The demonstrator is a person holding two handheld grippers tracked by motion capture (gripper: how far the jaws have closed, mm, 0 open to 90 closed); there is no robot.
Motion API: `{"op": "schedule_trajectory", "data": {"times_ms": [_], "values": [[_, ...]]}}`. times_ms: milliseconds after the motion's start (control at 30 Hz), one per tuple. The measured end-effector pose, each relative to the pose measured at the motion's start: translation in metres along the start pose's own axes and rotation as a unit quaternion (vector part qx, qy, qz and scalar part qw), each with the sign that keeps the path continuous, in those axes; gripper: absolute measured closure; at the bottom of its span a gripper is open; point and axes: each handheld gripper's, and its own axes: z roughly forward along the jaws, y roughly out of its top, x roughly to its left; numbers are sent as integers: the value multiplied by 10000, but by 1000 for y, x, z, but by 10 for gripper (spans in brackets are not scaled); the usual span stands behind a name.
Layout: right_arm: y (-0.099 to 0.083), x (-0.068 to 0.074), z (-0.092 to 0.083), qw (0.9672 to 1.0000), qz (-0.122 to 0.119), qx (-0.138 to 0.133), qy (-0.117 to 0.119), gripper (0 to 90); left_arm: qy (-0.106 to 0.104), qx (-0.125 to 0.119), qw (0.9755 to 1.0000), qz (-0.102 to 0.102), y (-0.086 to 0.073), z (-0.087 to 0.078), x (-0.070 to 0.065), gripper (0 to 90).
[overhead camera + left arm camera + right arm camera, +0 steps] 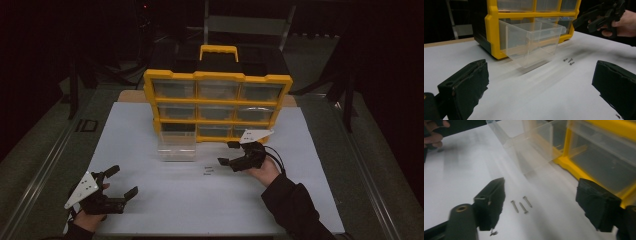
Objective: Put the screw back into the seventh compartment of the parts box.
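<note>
**Right tool lined up over three loose screws**

Right tool stood released over the screws, jaws straddling them, nothing gripped. To do the pick well it needed to come straight down, centre on one screw, and close low against the bench, since thin screws would likely slip or roll. Left tool sat released and idle, well apart from the screws on their left. The screws were three, small, dark metal, lying side by side, just in front of the pulled-out clear drawer of the yellow organizer.
</note>
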Motion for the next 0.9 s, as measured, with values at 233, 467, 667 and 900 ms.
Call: {"op": "schedule_trajectory", "data": {"times_ms": [233,467,667,900], "values": [[-5,-2,16,9992,-121,221,305,496,-23,-5,10000,2,0,0,0,7],[-7,-1,32,9977,-281,405,460,608,-48,-6,10000,13,0,0,0,6],[-7,-1,44,9969,-376,493,493,675,-51,-2,10000,12,0,0,0,6],[-12,0,61,9941,-596,732,526,746,-50,-6,10000,-14,0,0,0,7]]}}
